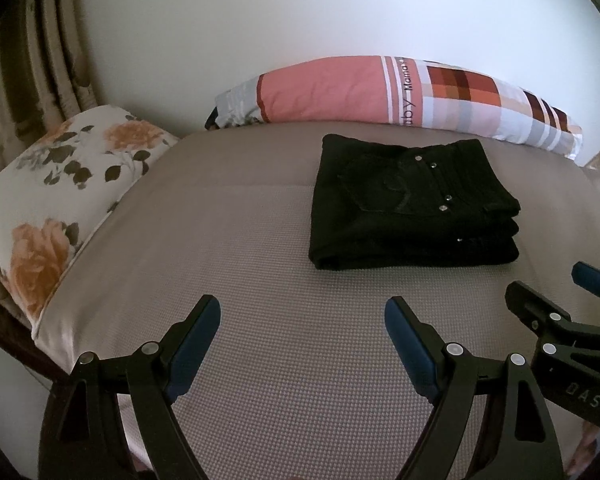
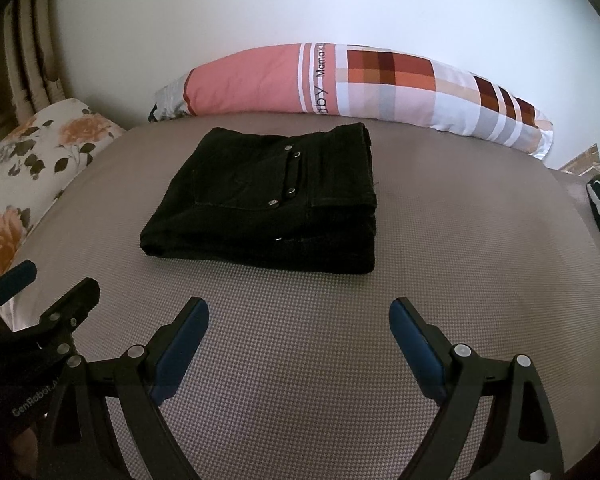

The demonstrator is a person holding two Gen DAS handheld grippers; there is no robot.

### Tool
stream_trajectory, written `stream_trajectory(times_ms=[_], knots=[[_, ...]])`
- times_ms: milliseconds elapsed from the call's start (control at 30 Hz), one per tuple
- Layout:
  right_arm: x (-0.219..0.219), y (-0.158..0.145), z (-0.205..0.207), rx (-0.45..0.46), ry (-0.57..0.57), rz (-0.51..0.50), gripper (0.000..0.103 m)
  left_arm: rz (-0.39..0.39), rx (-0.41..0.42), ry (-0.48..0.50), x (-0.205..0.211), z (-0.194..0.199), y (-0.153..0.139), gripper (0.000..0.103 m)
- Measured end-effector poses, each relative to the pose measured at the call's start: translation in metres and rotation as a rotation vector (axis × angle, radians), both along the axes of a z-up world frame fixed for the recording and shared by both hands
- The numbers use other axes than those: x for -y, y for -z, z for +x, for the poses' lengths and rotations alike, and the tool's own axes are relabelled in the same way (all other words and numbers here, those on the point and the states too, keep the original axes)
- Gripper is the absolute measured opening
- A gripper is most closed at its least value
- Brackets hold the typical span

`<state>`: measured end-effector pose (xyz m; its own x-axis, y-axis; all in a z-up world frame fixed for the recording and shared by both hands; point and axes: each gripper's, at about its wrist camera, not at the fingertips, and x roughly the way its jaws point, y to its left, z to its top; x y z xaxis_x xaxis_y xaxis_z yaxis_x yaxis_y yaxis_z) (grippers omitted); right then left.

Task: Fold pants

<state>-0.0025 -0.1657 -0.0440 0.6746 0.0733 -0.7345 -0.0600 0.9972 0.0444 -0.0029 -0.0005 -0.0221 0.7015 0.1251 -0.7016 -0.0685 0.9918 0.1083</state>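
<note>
Now folded pants (image 2: pixel 266 200) on bed (image 2: pixel 340 360), beyond both grippers' fingers (image 2: pixel 180 344); fingers spread wide, empty.

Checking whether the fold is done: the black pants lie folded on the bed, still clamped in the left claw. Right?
Not quite. The pants do lie folded on the bed, but the left claw is open and empty, short of them, as the left wrist view shows.
</note>
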Motion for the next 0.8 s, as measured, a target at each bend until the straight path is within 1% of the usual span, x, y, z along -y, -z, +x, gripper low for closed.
stream_trajectory(times_ms=[800], knots=[[0.0001,0.0011,-0.0002,-0.004,-0.002,-0.007,0.09,0.03,0.009,0.013,0.0032,0.0006,0.0021,0.085]])
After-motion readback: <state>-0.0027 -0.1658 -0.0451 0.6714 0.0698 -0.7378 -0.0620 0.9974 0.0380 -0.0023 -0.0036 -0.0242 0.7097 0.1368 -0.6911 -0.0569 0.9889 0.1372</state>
